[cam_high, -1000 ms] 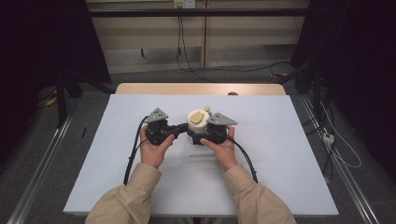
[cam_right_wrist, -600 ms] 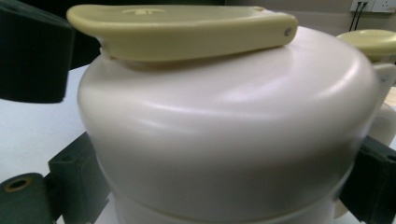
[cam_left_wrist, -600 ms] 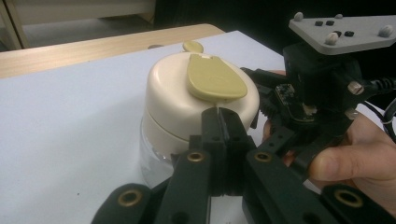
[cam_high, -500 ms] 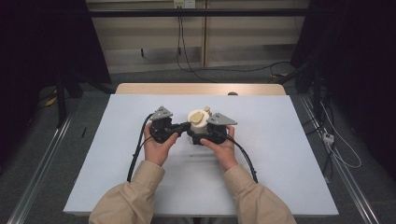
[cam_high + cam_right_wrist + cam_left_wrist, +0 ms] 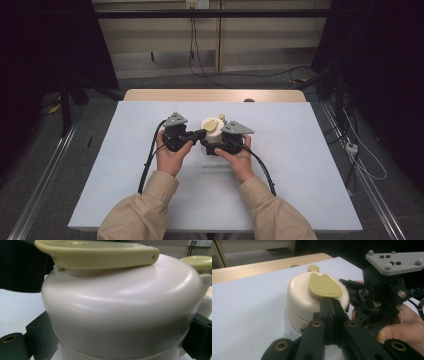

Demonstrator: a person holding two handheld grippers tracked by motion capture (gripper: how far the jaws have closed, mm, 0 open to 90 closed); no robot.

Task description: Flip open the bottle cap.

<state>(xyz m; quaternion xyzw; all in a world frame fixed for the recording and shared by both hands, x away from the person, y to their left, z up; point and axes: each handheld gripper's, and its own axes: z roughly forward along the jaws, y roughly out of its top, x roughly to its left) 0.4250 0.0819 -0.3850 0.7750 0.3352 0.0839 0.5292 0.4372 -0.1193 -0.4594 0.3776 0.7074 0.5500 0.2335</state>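
My right claw (image 5: 214,145) clasped the cream jar (image 5: 211,131) around its body, one jaw on either side, as it stood near the middle of the white counter (image 5: 310,165). My left claw (image 5: 200,134) was fully closed, its jaws pressed together with their tips at the edge of the jar's olive lid flap (image 5: 324,286).

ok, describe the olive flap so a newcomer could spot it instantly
On the white table, between the person's two hands, stands a cream container. The olive flap lies flat on its domed lid, teardrop-shaped, the one darker yellow-green part, with the left gripper shut at its edge.
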